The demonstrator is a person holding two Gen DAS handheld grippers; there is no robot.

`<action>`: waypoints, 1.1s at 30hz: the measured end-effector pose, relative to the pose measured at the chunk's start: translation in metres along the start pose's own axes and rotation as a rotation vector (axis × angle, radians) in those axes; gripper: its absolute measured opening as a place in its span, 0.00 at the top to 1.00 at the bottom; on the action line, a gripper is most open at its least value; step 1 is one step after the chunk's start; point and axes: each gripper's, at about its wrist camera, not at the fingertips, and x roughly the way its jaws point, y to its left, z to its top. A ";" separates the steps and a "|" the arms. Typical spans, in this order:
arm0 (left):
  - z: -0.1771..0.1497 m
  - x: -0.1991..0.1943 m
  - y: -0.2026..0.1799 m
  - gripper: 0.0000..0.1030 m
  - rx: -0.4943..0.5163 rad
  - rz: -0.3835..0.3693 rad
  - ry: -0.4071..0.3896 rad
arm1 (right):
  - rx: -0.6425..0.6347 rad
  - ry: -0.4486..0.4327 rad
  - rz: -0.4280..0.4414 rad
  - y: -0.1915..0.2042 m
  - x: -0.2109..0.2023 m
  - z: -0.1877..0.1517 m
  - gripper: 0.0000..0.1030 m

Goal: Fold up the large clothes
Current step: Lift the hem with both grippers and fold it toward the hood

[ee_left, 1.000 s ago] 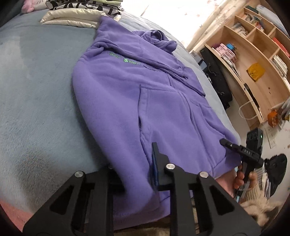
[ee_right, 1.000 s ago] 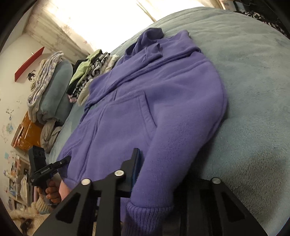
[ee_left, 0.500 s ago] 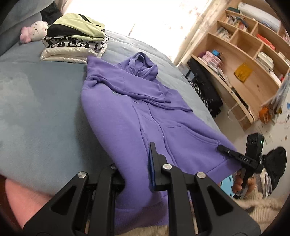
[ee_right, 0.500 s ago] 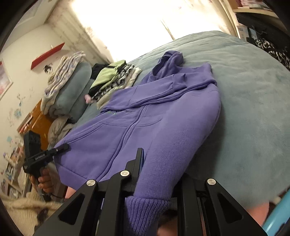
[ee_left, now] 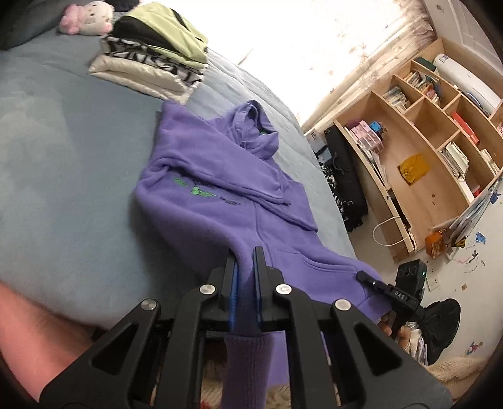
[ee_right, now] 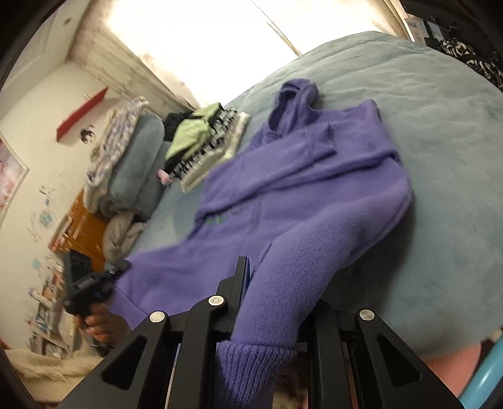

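A purple hoodie (ee_left: 220, 188) lies front up on the blue-grey bed (ee_left: 63, 157), hood at the far end and both sleeves folded across the chest. My left gripper (ee_left: 243, 254) is shut on the bottom hem at one corner, with the ribbed cuff hanging below the pads. In the right wrist view the hoodie (ee_right: 314, 195) drapes over my right gripper (ee_right: 276, 283), which is shut on the opposite hem corner; its right finger is hidden under fabric. Each view shows the other gripper, right (ee_left: 361, 277) and left (ee_right: 121, 267), at the hem's far corner. The lower half hangs raised between them.
A stack of folded clothes (ee_left: 151, 59) sits on the bed beyond the hood, with a plush toy (ee_left: 88, 19) behind it. Pillows and blankets (ee_right: 132, 157) pile at the bed's head. A wooden shelf unit (ee_left: 424, 157) and floor clutter stand beside the bed.
Both grippers have risen, pulling the hoodie's hem up off the bed. The left jaws have narrowed onto the fabric. Both views now look farther up the bed.
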 end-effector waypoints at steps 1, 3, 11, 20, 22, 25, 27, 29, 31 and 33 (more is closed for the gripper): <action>0.006 0.009 -0.004 0.95 0.000 -0.006 -0.004 | 0.004 -0.013 0.003 0.002 0.002 0.010 0.86; 0.019 0.021 -0.011 0.95 -0.013 -0.019 -0.020 | 0.031 -0.034 0.017 0.003 0.008 0.037 0.86; 0.138 0.107 -0.004 0.95 -0.136 0.036 -0.138 | 0.367 -0.100 -0.007 -0.062 0.046 0.172 0.63; 0.233 0.213 0.071 0.85 -0.305 0.239 -0.069 | 0.457 -0.076 -0.141 -0.119 0.098 0.236 0.21; 0.237 0.227 0.071 0.85 -0.209 0.324 -0.059 | 0.381 -0.072 -0.214 -0.125 0.102 0.241 0.21; 0.241 0.248 0.070 0.85 -0.066 0.373 -0.008 | 0.329 -0.057 -0.285 -0.142 0.115 0.245 0.21; 0.247 0.267 0.067 0.85 0.024 0.418 0.033 | 0.317 -0.047 -0.300 -0.156 0.129 0.247 0.21; 0.251 0.285 0.068 0.85 0.086 0.457 0.066 | 0.290 -0.033 -0.313 -0.167 0.145 0.253 0.21; 0.255 0.298 0.070 0.85 0.129 0.494 0.087 | 0.263 -0.024 -0.321 -0.173 0.160 0.258 0.21; 0.260 0.311 0.073 0.85 0.160 0.526 0.102 | 0.232 -0.020 -0.334 -0.174 0.175 0.266 0.21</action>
